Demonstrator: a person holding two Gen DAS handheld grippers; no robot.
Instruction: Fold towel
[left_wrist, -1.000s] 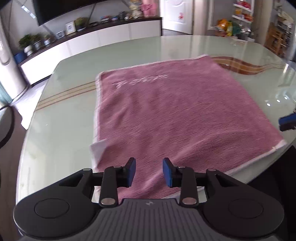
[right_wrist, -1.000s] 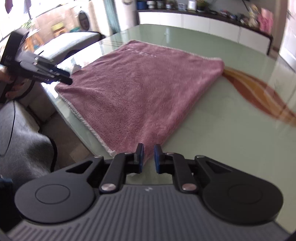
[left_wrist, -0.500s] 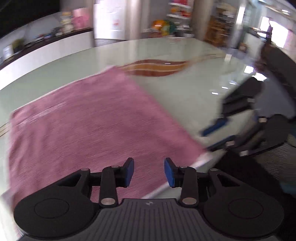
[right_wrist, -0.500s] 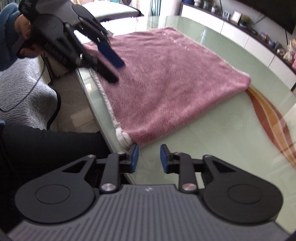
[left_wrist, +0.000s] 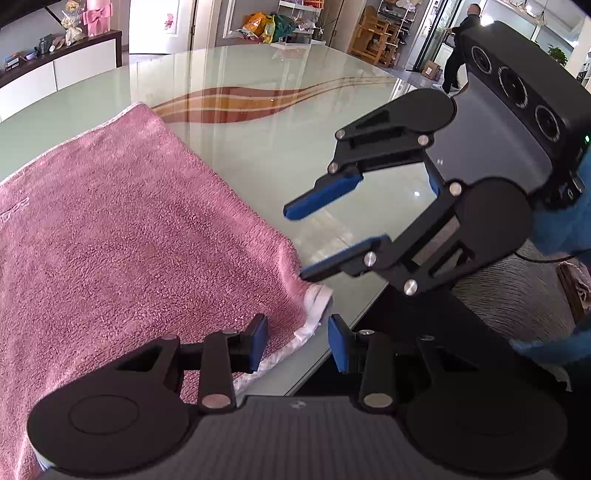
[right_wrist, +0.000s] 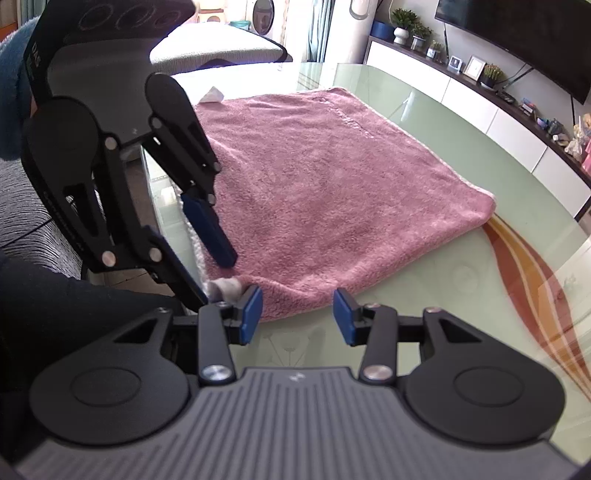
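Towel (left_wrist: 129, 240) cut off by frame edge left of left-wrist jaws; embroidered lettering (right_wrist: 347, 118) beyond right-wrist jaws illegible.

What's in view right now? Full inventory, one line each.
towel: 1, pink with white edging, flat on the table, near corner turned up white.
table: 1, pale green glass with an orange-brown swirl.
sideboard: 1, white with dark top, along the wall, holding potted plants, frames and trinkets.
TV: 1, black, above the sideboard.
sofa: 1, grey, beside the table.
left hand-held gripper: 1, black with blue pads, open, over the towel's near corner.
right hand-held gripper: 1, same, jaws just opened, straddling the towel's edge at that corner.
sleeve: blue, behind the right hand-held gripper.
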